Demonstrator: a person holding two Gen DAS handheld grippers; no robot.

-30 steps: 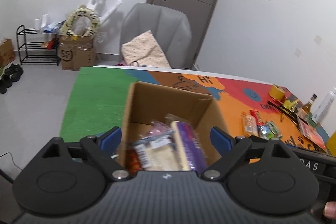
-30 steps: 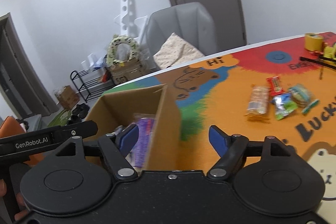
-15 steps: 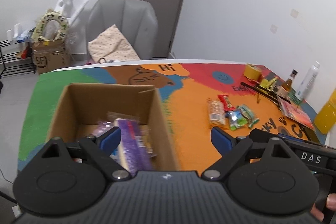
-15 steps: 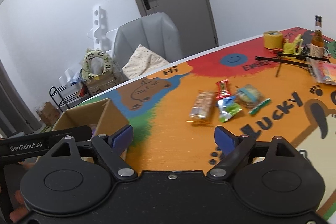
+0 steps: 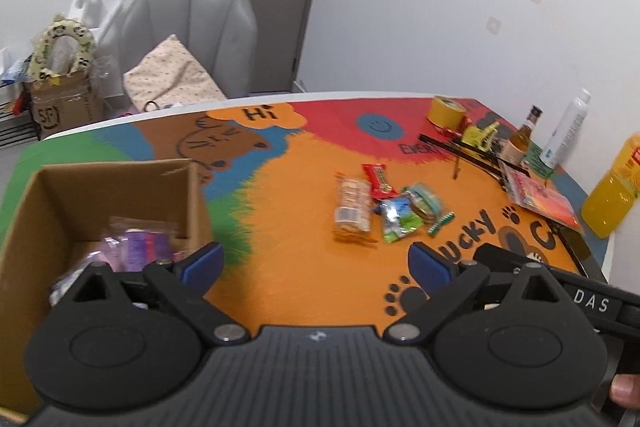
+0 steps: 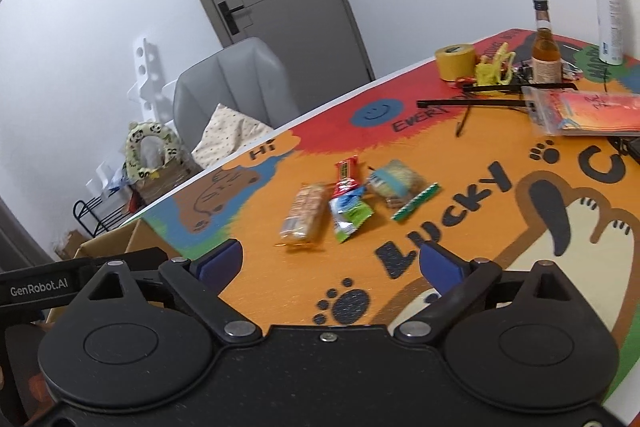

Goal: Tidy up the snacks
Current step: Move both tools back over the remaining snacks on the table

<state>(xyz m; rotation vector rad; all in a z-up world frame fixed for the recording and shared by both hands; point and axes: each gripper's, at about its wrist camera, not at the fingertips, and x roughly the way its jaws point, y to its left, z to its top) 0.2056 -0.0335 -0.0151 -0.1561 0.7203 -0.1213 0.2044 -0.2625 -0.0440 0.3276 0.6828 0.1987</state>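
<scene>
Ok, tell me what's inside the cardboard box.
In the box: a purple packet and a clear wrapper against its right wall. The left gripper covers the near floor, so anything lying there is hidden.

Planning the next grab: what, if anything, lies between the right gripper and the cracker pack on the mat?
Nothing visible. The right gripper is open, and only bare orange mat lies between it and the cracker pack. The green packet sits beside the pack.

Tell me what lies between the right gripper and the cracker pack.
Nothing. In the right wrist view, only bare orange mat stretches from the open right gripper to the cracker pack. The green snack bag lies just right of that pack.
</scene>
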